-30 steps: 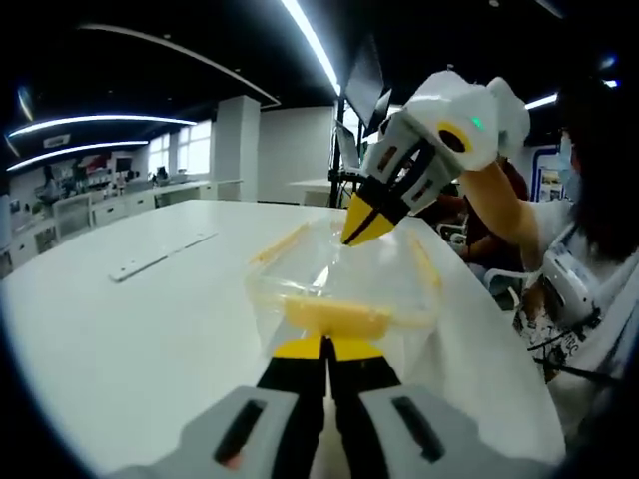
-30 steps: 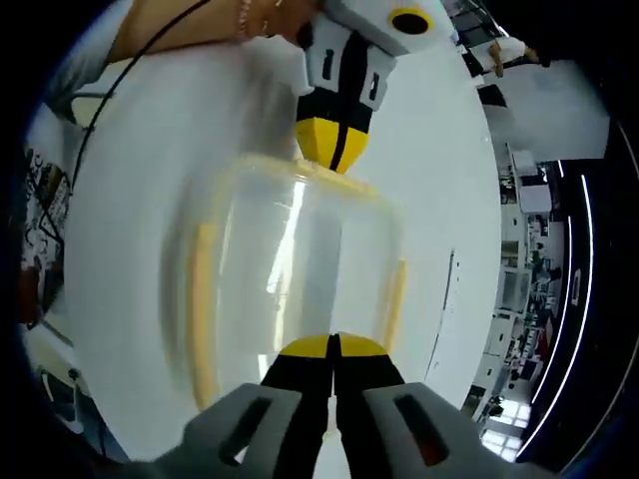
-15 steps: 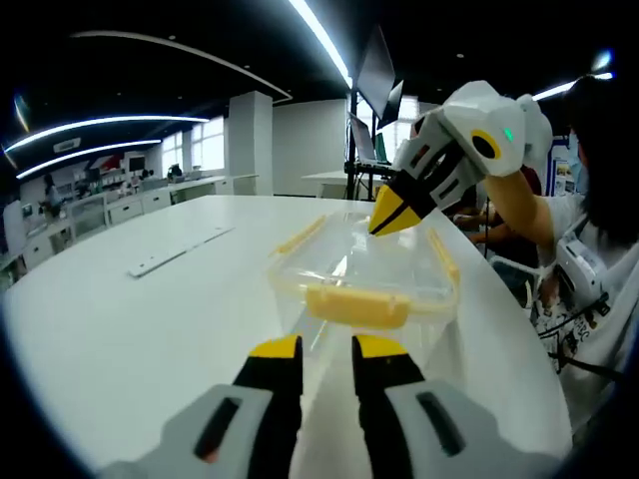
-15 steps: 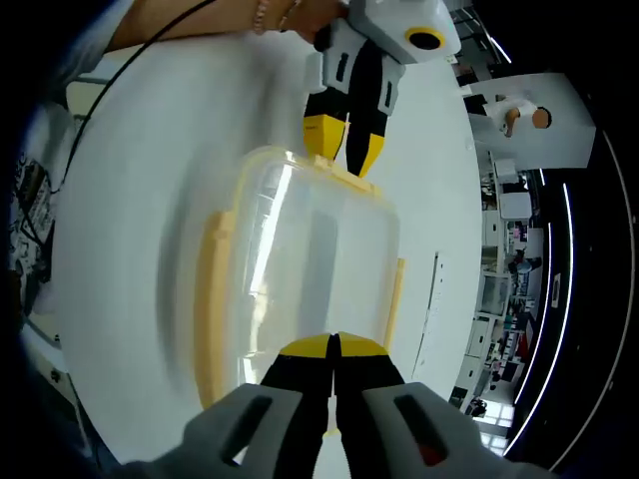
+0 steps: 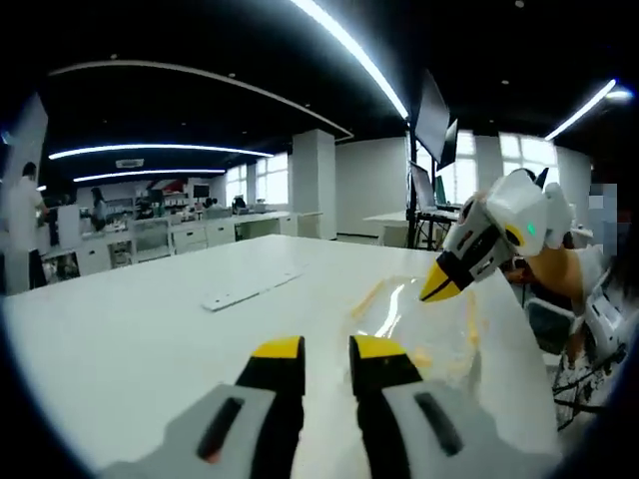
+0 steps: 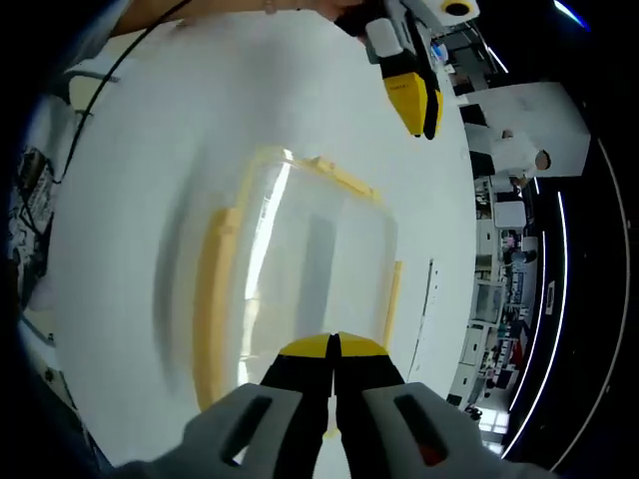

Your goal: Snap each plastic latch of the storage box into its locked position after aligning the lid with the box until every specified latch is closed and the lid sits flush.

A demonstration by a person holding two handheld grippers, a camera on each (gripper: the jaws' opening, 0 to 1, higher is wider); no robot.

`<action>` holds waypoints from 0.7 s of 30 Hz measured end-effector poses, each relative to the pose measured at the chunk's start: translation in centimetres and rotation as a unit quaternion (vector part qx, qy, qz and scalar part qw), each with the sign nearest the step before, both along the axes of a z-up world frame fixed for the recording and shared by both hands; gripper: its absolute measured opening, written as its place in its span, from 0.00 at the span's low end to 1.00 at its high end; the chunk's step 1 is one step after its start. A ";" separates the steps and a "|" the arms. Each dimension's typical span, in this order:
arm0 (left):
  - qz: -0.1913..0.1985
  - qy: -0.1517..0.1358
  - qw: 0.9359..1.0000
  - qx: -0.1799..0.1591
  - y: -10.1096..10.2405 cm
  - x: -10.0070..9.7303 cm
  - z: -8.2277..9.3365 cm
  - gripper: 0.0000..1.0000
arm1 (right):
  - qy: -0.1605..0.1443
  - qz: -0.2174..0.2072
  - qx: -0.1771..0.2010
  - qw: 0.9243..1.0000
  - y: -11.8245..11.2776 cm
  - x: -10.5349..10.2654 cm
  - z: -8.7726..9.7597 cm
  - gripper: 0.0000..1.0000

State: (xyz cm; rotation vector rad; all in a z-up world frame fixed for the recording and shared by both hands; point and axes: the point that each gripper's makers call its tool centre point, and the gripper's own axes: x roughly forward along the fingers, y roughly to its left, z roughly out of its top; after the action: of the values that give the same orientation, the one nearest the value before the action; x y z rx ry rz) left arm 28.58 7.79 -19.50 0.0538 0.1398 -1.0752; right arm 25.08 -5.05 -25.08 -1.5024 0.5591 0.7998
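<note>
A clear plastic storage box point(image 6: 305, 264) with its lid on lies on the white table point(image 6: 130, 180). Yellow latches run along its left side point(image 6: 212, 299), right side point(image 6: 391, 299) and far end point(image 6: 334, 175). My right gripper point(image 6: 332, 346) is shut, its yellow tips resting at the box's near edge. In the left gripper view the box point(image 5: 414, 324) sits low right, and the right gripper point(image 5: 436, 290) points down onto it. My left gripper point(image 5: 326, 351) is open and holds nothing, well clear of the box. From the right gripper view, the left gripper point(image 6: 417, 100) hangs beyond the far end.
A flat white strip point(image 5: 250, 289) lies on the table left of the box. A person's arm point(image 5: 569, 279) holds the right gripper at the table's right edge. Desks, monitors and a standing person point(image 5: 20, 220) fill the room behind.
My left gripper went from shut at the box's end latch to open, then drew back and away from the box. The right gripper stayed shut at its edge.
</note>
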 end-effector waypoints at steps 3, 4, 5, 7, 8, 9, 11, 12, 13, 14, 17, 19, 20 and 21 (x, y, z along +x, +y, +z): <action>-0.010 -0.011 0.999 0.043 -1.4 -0.6 -0.3 0.17 | 0.001 0.002 0.008 1.000 -0.1 0.0 0.1 0.00; -0.012 -0.014 0.998 0.057 -1.9 -0.7 -0.5 0.17 | 0.003 0.004 0.012 1.000 -0.2 -0.1 0.1 0.00; -0.018 -0.012 0.997 0.070 -2.6 -1.1 -0.7 0.17 | 0.010 0.003 0.023 1.000 -0.1 -0.1 0.1 0.00; -0.023 -0.013 0.997 0.072 -3.3 -1.2 -0.4 0.17 | 0.015 0.000 0.034 0.999 -0.2 -0.1 0.2 0.00; -0.023 -0.013 0.997 0.074 -3.6 -1.3 -0.2 0.17 | 0.015 0.001 0.035 0.999 -0.3 -0.1 0.2 0.00; -0.025 -0.015 0.997 0.076 -3.7 -1.4 -0.1 0.17 | 0.014 0.003 0.035 0.999 -0.2 -0.2 0.2 0.00; -0.032 -0.013 0.996 0.078 -4.2 -1.5 0.2 0.17 | 0.013 0.003 0.040 0.999 -0.3 -0.2 0.2 0.00; -0.036 -0.009 0.996 0.081 -4.6 -1.7 0.2 0.17 | 0.014 0.002 0.043 0.999 -0.3 -0.2 0.2 0.00; -0.040 -0.005 0.995 0.094 -5.0 -1.8 0.1 0.17 | 0.014 0.001 0.045 0.999 -0.3 -0.2 0.2 0.00; -0.035 -0.004 0.994 0.103 -5.2 -1.6 0.0 0.16 | 0.015 0.000 0.046 0.999 -0.3 -0.2 0.3 0.00; -0.039 0.004 0.988 0.146 -5.9 -1.7 -0.7 0.16 | 0.013 0.004 0.038 0.999 -0.5 -0.5 0.2 0.00; -0.046 0.002 0.986 0.161 -6.7 -1.8 -0.7 0.16 | 0.017 0.005 0.043 0.999 -0.6 -0.5 0.3 0.00; -0.048 0.003 0.984 0.171 -7.1 -1.8 -0.7 0.16 | 0.020 0.003 0.050 0.999 -0.6 -0.5 0.4 0.00; -0.054 0.005 0.981 0.189 -7.3 -1.8 -0.9 0.16 | 0.021 0.003 0.051 0.998 -0.6 -0.5 0.4 0.00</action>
State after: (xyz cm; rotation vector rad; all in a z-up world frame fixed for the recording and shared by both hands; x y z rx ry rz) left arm 26.76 0.49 -20.45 0.4021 0.3514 -1.1457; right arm 24.57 -5.67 -24.72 -1.3967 0.5380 0.8537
